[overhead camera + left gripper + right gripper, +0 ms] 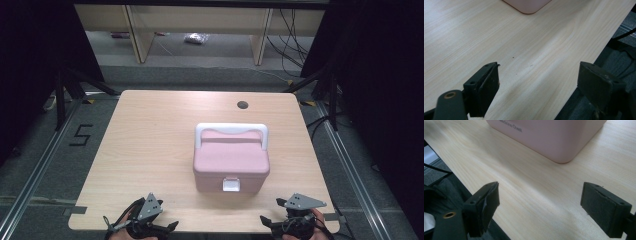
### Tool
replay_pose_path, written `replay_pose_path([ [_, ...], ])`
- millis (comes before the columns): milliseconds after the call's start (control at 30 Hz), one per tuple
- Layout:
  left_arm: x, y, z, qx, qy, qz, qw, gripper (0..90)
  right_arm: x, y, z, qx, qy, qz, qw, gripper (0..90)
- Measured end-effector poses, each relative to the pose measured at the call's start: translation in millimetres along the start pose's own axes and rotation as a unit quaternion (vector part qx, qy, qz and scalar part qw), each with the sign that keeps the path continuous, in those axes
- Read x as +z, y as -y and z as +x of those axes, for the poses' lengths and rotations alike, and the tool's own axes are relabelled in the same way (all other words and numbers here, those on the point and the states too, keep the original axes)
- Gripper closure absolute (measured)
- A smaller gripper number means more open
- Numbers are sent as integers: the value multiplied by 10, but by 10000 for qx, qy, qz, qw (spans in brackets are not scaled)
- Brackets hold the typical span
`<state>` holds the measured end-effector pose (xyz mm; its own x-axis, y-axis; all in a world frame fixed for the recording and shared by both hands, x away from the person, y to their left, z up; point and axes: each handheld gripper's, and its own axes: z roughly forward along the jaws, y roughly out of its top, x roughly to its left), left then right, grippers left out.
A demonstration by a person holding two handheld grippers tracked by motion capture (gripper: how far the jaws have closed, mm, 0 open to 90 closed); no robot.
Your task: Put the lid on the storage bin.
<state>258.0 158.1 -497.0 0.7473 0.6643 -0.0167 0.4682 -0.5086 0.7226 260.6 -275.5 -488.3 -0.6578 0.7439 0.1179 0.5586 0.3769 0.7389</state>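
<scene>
A light wooden table (150, 150) carries 1 pink box (231, 165).

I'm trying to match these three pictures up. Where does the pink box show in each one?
High view: the pink box sits just right of the table's middle, white handle on top, white latch facing the person.
Left gripper view: one rounded corner at the top edge.
Right gripper view: its lower side and a corner across the top.
Shared landmark: the pale wooden table.

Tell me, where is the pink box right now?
In the high view the pink box sits on the table, a bit right of the middle, beyond the left gripper and right gripper.
</scene>
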Motion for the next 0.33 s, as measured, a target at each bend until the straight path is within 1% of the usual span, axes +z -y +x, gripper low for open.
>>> replay_pose_path([
  [33,0,1,0,-9,-1,-4,10000,172,3,2,10,85,-38,11,10000,165],
  [67,-5,0,5,43,-9,-8,10000,172,5,2,6,60,-33,-2,10000,165],
  [100,-6,-1,7,56,-14,7,10000,172,4,1,9,96,-67,31,9999,165],
  [200,-5,0,7,66,-14,24,10000,172,4,2,9,85,-61,34,9999,165],
  [233,2,3,3,12,-11,23,10000,172,-1,0,0,11,-7,40,10000,165],
  [267,3,3,4,15,-10,25,10000,172,2,-1,-6,-39,1,56,10000,165],
  [333,8,3,0,-9,-9,22,10000,171,5,0,-2,-20,-19,83,10000,165],
])
